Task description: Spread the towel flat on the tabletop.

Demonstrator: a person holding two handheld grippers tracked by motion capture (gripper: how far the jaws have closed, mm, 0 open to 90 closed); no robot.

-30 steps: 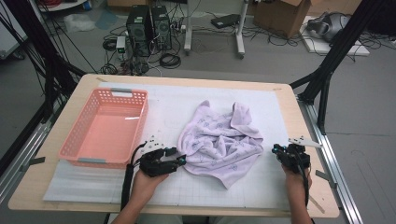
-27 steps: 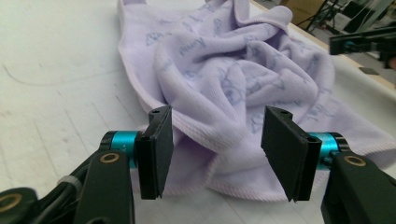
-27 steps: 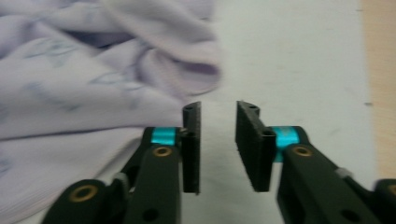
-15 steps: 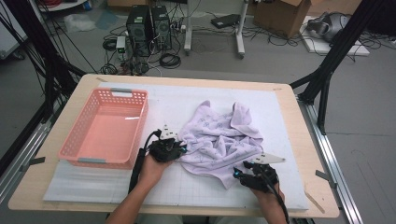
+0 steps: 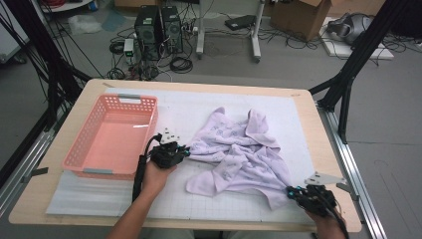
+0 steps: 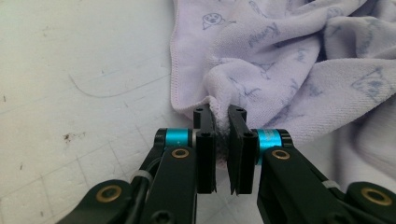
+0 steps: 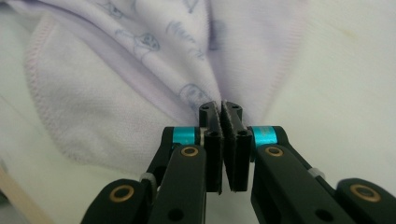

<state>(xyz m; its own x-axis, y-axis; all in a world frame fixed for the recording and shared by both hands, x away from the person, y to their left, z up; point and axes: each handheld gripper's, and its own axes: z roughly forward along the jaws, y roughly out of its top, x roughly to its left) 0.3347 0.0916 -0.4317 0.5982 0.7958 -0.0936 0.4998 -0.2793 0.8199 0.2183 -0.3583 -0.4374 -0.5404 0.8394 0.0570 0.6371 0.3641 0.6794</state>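
A lilac towel (image 5: 239, 154) printed with small animals lies crumpled on the white mat (image 5: 199, 107). My left gripper (image 5: 185, 151) sits at the towel's left edge. In the left gripper view its jaws have just been closing, and the left gripper (image 6: 220, 112) pinches a fold of the towel (image 6: 289, 60). My right gripper (image 5: 291, 191) is at the towel's near right corner. In the right gripper view the right gripper (image 7: 220, 108) has just closed tight on a gathered bit of towel (image 7: 116, 70).
A pink plastic basket (image 5: 112, 137) stands on the left of the mat, close to my left hand. The wooden table edge (image 5: 328, 149) runs along the right, with black frame legs and cables on the floor beyond.
The left hand slid right to the towel's edge and shut on it. The right hand went left to the towel, then drew back right with a corner stretched out.
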